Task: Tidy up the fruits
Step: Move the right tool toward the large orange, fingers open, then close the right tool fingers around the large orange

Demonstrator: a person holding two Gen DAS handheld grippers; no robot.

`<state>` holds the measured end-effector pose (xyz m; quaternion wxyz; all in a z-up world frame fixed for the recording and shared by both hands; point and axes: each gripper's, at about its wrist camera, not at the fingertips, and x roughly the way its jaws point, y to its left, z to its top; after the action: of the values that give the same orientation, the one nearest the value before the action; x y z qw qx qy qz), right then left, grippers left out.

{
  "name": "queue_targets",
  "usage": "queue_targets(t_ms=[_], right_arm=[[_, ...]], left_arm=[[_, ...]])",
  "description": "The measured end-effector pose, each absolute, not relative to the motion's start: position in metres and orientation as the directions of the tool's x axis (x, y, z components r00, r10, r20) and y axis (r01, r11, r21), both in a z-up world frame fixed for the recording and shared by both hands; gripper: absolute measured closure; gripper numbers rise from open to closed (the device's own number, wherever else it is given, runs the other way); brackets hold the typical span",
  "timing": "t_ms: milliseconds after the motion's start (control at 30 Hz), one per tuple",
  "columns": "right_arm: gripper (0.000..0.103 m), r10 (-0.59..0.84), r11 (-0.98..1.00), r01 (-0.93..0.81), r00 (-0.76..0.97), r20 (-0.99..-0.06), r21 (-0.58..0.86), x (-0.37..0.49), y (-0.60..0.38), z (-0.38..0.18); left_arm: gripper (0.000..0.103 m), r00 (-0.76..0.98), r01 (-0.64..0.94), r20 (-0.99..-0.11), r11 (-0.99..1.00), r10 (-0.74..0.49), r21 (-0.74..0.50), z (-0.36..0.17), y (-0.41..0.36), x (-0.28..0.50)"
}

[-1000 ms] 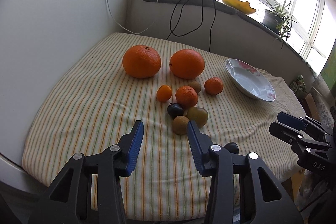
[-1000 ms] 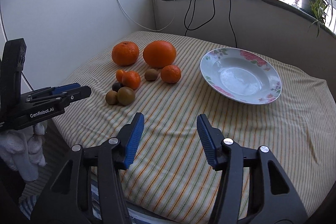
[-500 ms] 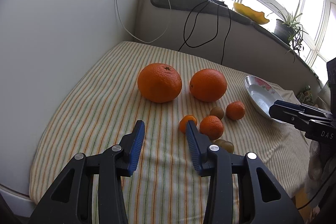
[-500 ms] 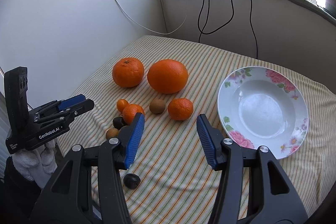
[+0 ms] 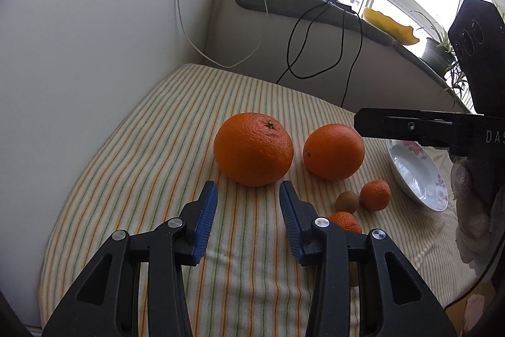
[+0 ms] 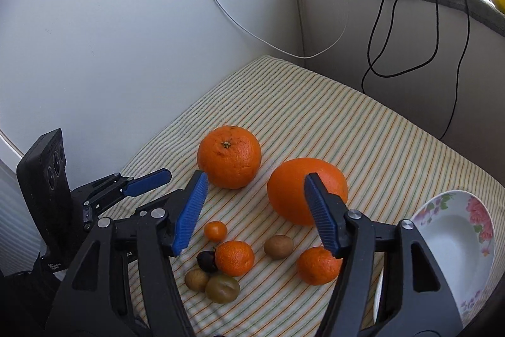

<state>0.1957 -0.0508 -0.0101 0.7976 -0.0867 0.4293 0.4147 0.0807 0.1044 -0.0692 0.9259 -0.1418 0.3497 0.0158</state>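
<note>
Two big oranges lie on the striped cloth: the left one point(image 5: 253, 148) point(image 6: 229, 156) and the right one point(image 5: 334, 151) point(image 6: 303, 188). My left gripper point(image 5: 248, 195) is open and empty, just short of the left orange. My right gripper point(image 6: 255, 182) is open and empty above the fruit; its right finger overlaps the right orange in view. Small fruits lie nearer: mandarins point(image 6: 235, 258) point(image 6: 318, 265) point(image 6: 215, 231), kiwis point(image 6: 278, 247) point(image 6: 196, 279), a greenish plum point(image 6: 222, 288) and a dark fruit point(image 6: 206, 261).
A floral white bowl point(image 6: 454, 245) point(image 5: 416, 176) stands at the right. Walls close the left and back. A ledge point(image 5: 300, 8) with cables, a white device, a yellow dish and a plant runs behind. The table's front edge is near.
Both grippers have moved forward toward the big oranges; the left now sits just before the left orange, the right hovers over the small fruits. Both stayed open. Fruits unmoved.
</note>
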Motion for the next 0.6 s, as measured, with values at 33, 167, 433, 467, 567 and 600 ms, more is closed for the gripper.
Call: queue_targets(t_ms=[33,167,433,467,567,600], right_arm=[[0.026,0.586,0.632,-0.742,0.270,-0.764,0.223,0.199,-0.043,-0.011],[0.026,0.581,0.596,-0.770,0.216,-0.784,0.229,0.209,-0.017,-0.016],[0.026,0.556,0.559,-0.787,0.125,-0.821,0.259,0.227,0.018,-0.035],[0.026,0.552,0.556,-0.790,0.119,-0.825,0.259,0.228,0.021,-0.037],[0.026,0.541,0.551,-0.793,0.103,-0.835,0.260,0.234,0.028,-0.045],[0.026,0.539,0.548,-0.794,0.096,-0.837,0.262,0.232,0.029,-0.044]], left_arm=[[0.062,0.754,-0.128,-0.653,0.957,-0.077,-0.261,-0.070,0.106,0.082],[0.039,0.755,-0.121,-0.647,0.949,-0.103,-0.292,-0.071,0.109,0.087],[0.036,0.754,-0.121,-0.644,0.937,-0.128,-0.328,-0.074,0.113,0.098],[0.036,0.754,-0.120,-0.644,0.935,-0.132,-0.333,-0.075,0.114,0.100],[0.036,0.750,-0.119,-0.645,0.929,-0.148,-0.351,-0.079,0.115,0.103],[0.036,0.750,-0.116,-0.643,0.927,-0.153,-0.356,-0.079,0.115,0.104]])
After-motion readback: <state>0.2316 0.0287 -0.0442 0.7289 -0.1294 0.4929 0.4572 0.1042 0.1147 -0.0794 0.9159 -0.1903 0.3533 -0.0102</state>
